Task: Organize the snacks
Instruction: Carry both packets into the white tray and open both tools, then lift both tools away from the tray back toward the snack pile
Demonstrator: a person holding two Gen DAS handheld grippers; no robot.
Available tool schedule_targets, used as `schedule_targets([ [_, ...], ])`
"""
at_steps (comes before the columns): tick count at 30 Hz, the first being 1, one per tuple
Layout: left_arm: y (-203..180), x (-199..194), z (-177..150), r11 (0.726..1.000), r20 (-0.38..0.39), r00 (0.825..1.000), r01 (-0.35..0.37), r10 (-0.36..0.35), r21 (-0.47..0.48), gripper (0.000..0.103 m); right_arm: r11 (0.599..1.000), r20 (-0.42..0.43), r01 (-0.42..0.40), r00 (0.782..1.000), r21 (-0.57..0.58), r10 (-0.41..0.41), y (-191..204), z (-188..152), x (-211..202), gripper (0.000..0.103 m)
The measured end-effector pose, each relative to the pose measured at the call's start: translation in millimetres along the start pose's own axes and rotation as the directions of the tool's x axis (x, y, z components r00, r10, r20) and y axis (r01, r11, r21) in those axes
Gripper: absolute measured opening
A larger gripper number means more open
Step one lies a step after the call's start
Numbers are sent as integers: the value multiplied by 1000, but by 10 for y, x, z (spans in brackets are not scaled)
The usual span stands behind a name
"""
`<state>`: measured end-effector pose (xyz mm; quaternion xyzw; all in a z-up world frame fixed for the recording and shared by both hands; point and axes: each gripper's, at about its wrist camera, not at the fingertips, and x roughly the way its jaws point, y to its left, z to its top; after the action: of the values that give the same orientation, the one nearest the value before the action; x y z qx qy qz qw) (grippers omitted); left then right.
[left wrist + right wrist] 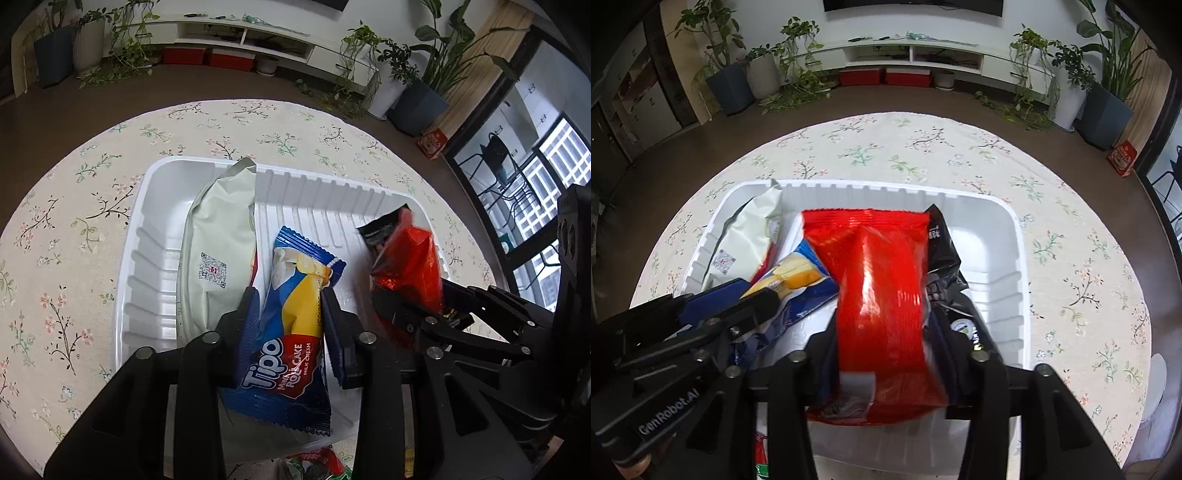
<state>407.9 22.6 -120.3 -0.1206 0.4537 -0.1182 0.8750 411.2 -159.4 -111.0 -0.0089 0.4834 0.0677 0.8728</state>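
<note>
A white plastic tray (147,258) (1015,229) sits on a round table with a floral cloth. At its left lies a pale green packet (218,240) (746,229). A blue and yellow Tipo roll cake packet (295,321) (798,273) lies in the tray between the fingers of my left gripper (288,291) (757,291), which stands open and close around it. A red packet (882,277) (410,258), blurred, hangs over the tray's right half between the fingers of my right gripper (890,325) (412,291). That gripper is open, with bare pad showing on the right. A black packet (942,243) (380,229) lies under the red one.
More wrappers in red and green (321,461) (761,454) lie on the cloth by the tray's near edge. A white object (1156,387) sits at the table's right rim. Potted plants and a low white TV unit stand on the floor beyond the table.
</note>
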Motion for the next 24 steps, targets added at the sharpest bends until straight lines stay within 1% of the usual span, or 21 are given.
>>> schedule_targets([
  [1, 14, -14, 0, 1000, 6, 1000, 2, -2, -3, 41, 1000, 0, 0, 1000, 1, 0, -11, -7, 1, 54],
  [5, 21, -91, -7, 1000, 26, 1000, 8, -8, -12, 51, 1000, 7, -3, 1000, 9, 3, -42, -31, -27, 54],
  [7, 13, -145, -8, 1000, 38, 999, 7, -6, -16, 60, 1000, 7, -5, 1000, 25, 5, -78, -38, -52, 57],
  [8, 12, -188, -10, 1000, 48, 999, 8, -7, -16, 64, 999, 12, -10, 1000, 36, 9, -100, -43, -81, 61],
  [9, 12, -231, -11, 1000, 59, 998, 7, -6, -17, 73, 999, 17, -15, 1000, 46, 14, -126, -48, -110, 65],
  [10, 13, -269, -13, 1000, 68, 998, 13, -12, -18, 80, 998, 25, -21, 1000, 56, 20, -155, -53, -146, 67],
  [11, 7, -314, -15, 1000, 78, 997, 20, -18, -20, 83, 998, 35, -30, 999, 62, 28, -178, -61, -190, 72],
  [12, 0, -361, -23, 1000, 84, 996, 22, -21, -20, 86, 997, 48, -38, 998, 65, 35, -197, -74, -242, 74],
  [16, -88, -597, -83, 1000, 115, 993, 28, -28, 0, 88, 994, 87, -77, 994, 72, 70, -251, -139, -474, 74],
  [18, -160, -731, -126, 999, 127, 991, 40, -42, 15, 88, 992, 117, -101, 989, 70, 92, -282, -199, -635, 78],
  [20, -229, -898, -185, 998, 150, 987, 53, -58, 38, 91, 989, 153, -131, 981, 67, 120, -324, -291, -815, 79],
  [22, -296, -1094, -278, 995, 173, 983, 55, -68, 81, 99, 983, 184, -170, 971, 70, 155, -373, -398, -986, 84],
  [24, -369, -1324, -421, 990, 209, 976, 36, -65, 140, 103, 974, 236, -216, 952, 68, 194, -435, -558, -1201, 95],
])
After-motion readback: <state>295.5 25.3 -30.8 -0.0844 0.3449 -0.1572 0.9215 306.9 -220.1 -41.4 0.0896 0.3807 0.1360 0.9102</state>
